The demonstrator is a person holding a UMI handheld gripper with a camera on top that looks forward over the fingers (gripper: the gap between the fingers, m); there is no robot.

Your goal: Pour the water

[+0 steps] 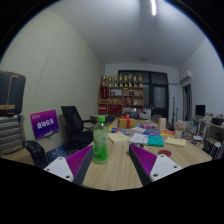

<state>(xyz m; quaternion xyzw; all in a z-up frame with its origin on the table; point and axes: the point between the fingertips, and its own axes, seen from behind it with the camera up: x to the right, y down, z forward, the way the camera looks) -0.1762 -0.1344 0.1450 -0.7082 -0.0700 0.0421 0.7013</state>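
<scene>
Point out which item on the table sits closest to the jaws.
The green bottle, upright between the open jaws; the teal box and other clutter lie farther back.

You are facing a long pale wooden table (115,168) in a white-walled office; a black swivel chair (75,124) stands beside it, a tall wooden shelf unit (121,96) lines the far wall, and a bright ceiling strip light (153,7) glows overhead
</scene>
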